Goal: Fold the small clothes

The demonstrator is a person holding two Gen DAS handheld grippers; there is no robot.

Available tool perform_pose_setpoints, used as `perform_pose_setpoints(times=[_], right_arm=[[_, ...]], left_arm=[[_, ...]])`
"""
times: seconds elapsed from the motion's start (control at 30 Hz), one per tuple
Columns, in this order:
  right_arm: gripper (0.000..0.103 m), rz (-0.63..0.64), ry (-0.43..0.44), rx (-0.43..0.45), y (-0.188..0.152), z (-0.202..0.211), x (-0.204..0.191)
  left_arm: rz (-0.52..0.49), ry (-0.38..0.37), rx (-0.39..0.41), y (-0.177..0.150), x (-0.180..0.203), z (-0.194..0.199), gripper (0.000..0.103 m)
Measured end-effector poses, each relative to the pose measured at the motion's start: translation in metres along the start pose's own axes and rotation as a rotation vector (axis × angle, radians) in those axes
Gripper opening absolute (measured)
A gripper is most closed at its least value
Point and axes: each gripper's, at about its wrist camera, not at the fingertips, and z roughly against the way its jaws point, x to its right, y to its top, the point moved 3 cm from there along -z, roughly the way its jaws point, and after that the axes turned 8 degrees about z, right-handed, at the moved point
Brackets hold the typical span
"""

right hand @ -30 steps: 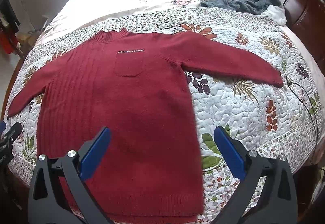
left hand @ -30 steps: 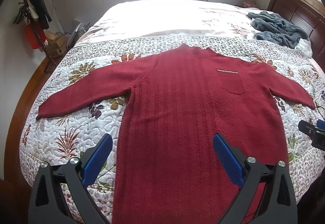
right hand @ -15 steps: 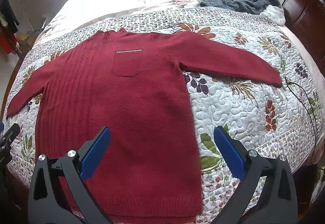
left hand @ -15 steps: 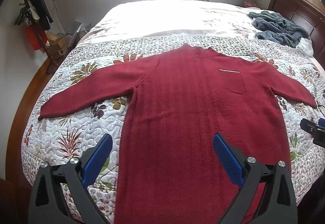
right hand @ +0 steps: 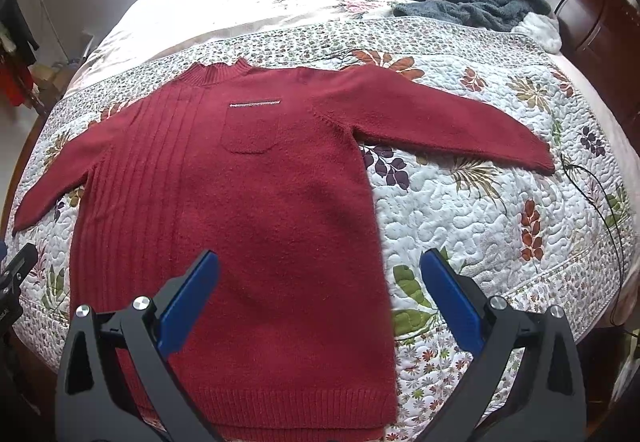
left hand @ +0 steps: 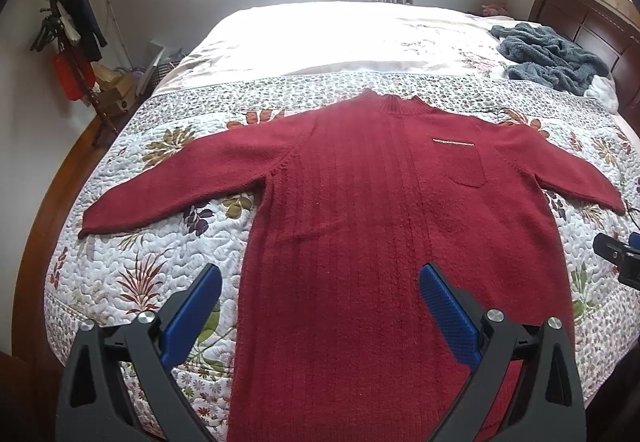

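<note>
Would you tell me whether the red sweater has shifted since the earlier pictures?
No. The red sweater has not shifted: its cuff ends by the same leaf on the quilt.

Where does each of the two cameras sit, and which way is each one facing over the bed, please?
Left wrist: sits on the left gripper, above the bed's near edge, facing the red sweater and its left sleeve; both blue fingers show, open.
Right wrist: sits on the right gripper, facing the sweater's pocket side and right sleeve; both fingers show, open.
Shared: the sweater, the floral quilt, the grey blanket, and each view catches the other gripper at its edge.
</note>
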Motion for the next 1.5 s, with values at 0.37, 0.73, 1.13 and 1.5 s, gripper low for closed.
perform_pose_setpoints(times=[0.37, 0.73, 1.13, 1.5], right_arm=[[0.100, 0.001, 0.000, 0.002, 0.001, 0.001, 0.000], [0.100, -0.001, 0.000, 0.005, 0.003, 0.003, 0.001], [0.100, -0.209, -0.021, -0.033, 0.040, -0.065, 0.139], [0.099, -0.631, 0.065, -0.193, 0.029, -0.173, 0.367]], left_arm=[[-0.004, 0.001, 0.006, 0.000, 0.001, 0.002, 0.099], [-0.006, 0.002, 0.013, 0.001, 0.002, 0.001, 0.099], [-0.022, -0.094, 0.017, 0.046, 0.059, -0.055, 0.099], [0.003, -0.125, 0.023, 0.091, 0.124, -0.111, 0.099]])
